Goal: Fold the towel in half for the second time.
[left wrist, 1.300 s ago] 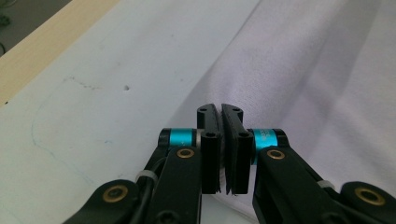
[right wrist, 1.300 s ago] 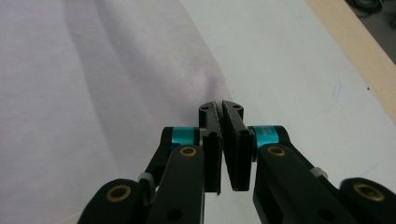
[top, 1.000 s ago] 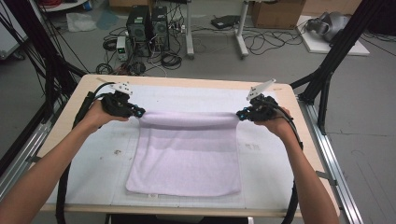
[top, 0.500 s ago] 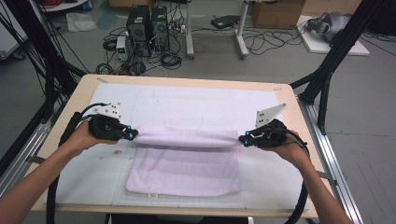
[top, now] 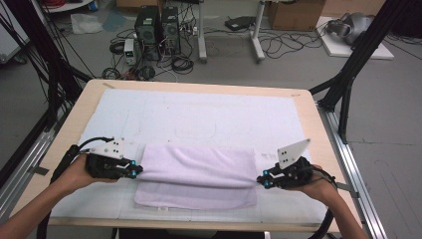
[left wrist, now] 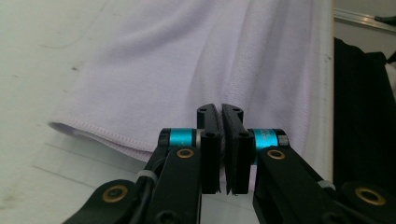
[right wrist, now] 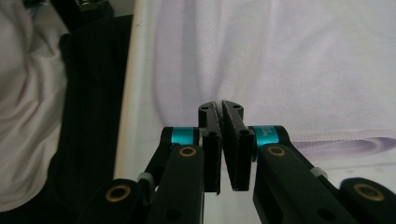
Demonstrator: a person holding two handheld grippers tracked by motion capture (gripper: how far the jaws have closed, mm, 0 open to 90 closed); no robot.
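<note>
Both hands have dragged the far edge of the pale lilac terry towel point(top: 199, 172) toward the near edge, left gripper point(top: 133, 171) and right gripper point(top: 264, 179) each clamped on a corner, fold nearly complete.

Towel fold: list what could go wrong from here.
1. Both grips look thin: the left gripper and right gripper are shut on only the edge of the towel, so a corner might slip out mid-fold.
2. The folded layer sits short of the near edge, which shows below it; dropping it here could leave the fold uneven.
3. The towel lies close to the near edge of the table; pulling further might drag it over.
</note>
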